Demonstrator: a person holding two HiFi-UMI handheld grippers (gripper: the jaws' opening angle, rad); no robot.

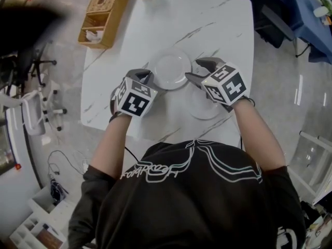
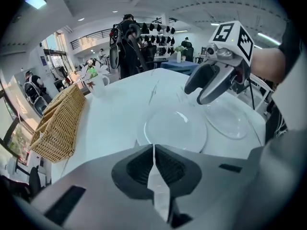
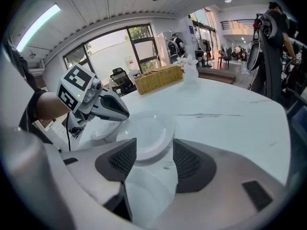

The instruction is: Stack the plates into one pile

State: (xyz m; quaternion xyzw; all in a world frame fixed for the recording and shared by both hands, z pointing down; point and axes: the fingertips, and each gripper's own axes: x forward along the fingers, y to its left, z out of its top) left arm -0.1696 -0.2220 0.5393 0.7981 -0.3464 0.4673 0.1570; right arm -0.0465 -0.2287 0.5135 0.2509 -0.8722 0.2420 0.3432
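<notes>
A white plate (image 1: 171,70) lies mid-table, also shown as the plate (image 2: 175,128) in the left gripper view and the plate (image 3: 151,135) in the right gripper view. My left gripper (image 1: 142,77) hovers at its left rim with its jaws shut on nothing; the left gripper (image 2: 153,150) shows both tips touching. My right gripper (image 1: 201,71) stands open at the plate's right rim, not touching it; the right gripper (image 3: 151,152) frames the plate between its jaws. A second plate (image 1: 205,108) lies under the right hand. A smaller dish (image 3: 102,131) sits below the left gripper (image 3: 112,110).
A wicker basket (image 1: 104,17) stands at the table's far left corner, with a small white vase of flowers (image 2: 96,83) beside it. The marble table (image 1: 207,25) ends close to my body. People, chairs and a bicycle stand beyond the table.
</notes>
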